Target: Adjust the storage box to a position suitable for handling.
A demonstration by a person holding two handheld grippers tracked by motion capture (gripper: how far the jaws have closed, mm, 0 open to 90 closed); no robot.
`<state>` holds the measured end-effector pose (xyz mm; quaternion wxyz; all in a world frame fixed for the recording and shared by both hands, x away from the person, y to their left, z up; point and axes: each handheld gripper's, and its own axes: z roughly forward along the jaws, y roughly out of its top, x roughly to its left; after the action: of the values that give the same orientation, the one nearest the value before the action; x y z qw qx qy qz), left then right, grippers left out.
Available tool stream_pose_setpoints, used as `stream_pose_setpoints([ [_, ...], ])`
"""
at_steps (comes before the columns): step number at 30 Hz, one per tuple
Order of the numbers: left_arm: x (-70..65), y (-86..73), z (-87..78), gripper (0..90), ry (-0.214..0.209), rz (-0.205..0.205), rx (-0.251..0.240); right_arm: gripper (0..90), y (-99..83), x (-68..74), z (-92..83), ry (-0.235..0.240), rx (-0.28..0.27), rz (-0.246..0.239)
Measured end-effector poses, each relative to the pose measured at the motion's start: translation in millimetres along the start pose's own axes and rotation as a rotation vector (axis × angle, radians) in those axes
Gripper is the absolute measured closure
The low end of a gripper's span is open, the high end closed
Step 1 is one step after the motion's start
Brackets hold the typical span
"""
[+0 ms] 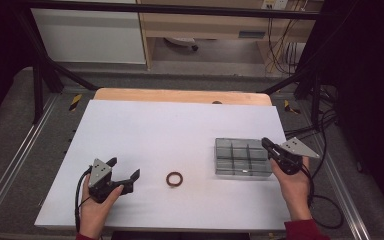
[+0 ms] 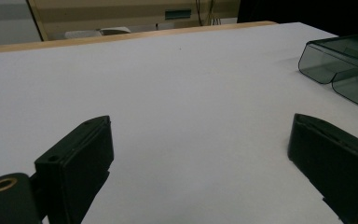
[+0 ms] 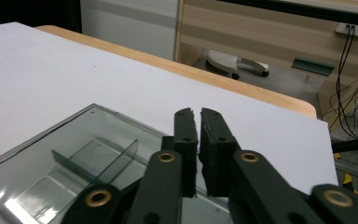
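Note:
A small brown ring lies flat on the white table top, near the front middle. A clear plastic box with several compartments sits to its right; its corner shows in the left gripper view and its dividers in the right gripper view. My left gripper rests at the front left, jaws wide open with nothing between them, a little left of the ring. My right gripper hovers at the box's right edge, jaws shut together on nothing.
The white sheet covers a wooden table whose far edge shows beyond it. Black frame posts stand at both sides. Cables trail off the right edge. A wooden cabinet stands behind on the floor.

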<state>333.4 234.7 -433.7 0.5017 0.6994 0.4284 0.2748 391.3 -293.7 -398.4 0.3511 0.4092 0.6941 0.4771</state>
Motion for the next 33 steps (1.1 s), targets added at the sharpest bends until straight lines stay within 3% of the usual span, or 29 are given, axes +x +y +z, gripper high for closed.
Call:
stream_pose_setpoints([
  [15, 0.8, -2.2, 1.7, 7.1, 0.004, -0.019, 0.014, 90.0, -5.2, -43.4, 28.1, -0.038, 0.031, 0.056],
  [25, 2.0, -3.5, 2.4, 7.1, -0.001, -0.035, 0.027, 90.0, -14.0, -62.2, 40.8, -0.059, 0.061, 0.089],
  [33, 1.4, -3.4, 2.5, 7.1, -0.002, -0.034, 0.027, 90.0, -23.2, -65.8, 46.2, -0.052, 0.11, 0.09],
])
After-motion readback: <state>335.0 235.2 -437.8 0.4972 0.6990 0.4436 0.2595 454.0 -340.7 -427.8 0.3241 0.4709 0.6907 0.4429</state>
